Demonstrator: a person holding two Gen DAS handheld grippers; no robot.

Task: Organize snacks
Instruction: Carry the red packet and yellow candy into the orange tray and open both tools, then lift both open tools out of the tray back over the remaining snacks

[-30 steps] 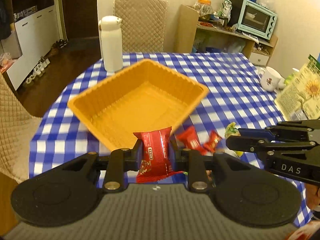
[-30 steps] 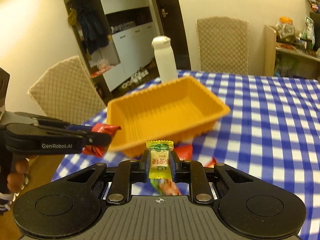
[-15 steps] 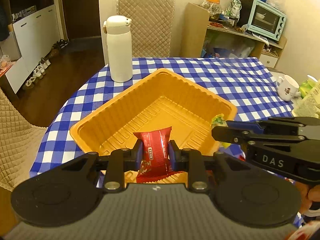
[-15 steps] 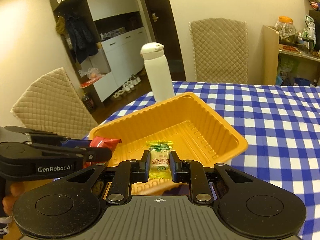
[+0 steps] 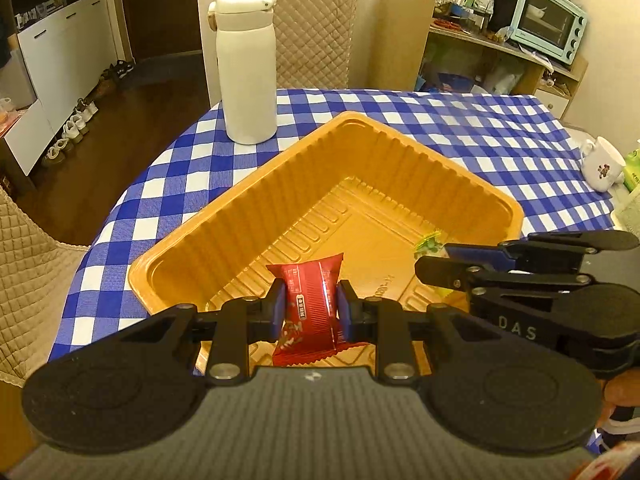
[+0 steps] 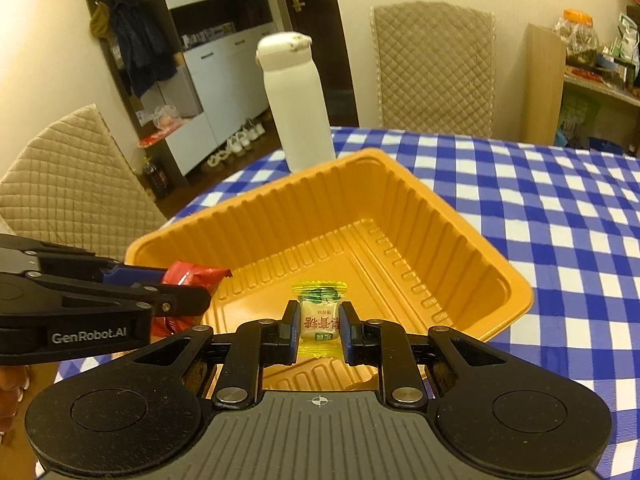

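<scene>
An orange plastic tray [image 5: 240,208] [image 6: 472,240] lies on the blue-checked table, with nothing on its floor. My left gripper [image 5: 310,308] is shut on a red snack packet [image 5: 310,296] and hangs over the tray's near corner. My right gripper [image 6: 320,322] is shut on a small yellow-and-white candy [image 6: 320,320], also above the tray. In the right wrist view the left gripper [image 6: 196,292] comes in from the left with the red packet [image 6: 188,274]. From the left wrist view's right edge the right gripper [image 5: 430,264] reaches in, the candy's green end [image 5: 428,242] showing.
A tall white flask [image 5: 246,72] [image 6: 298,108] stands just behind the tray. A white mug [image 5: 600,164] sits at the table's right edge. Quilted chairs [image 5: 296,20] [image 6: 64,184] stand behind and to the left. Shelves with a small oven [image 5: 548,26] line the far wall.
Both grippers have moved forward and down with their snacks, from in front of the tray to above its inside. The loose red snacks on the table have dropped out of view.
</scene>
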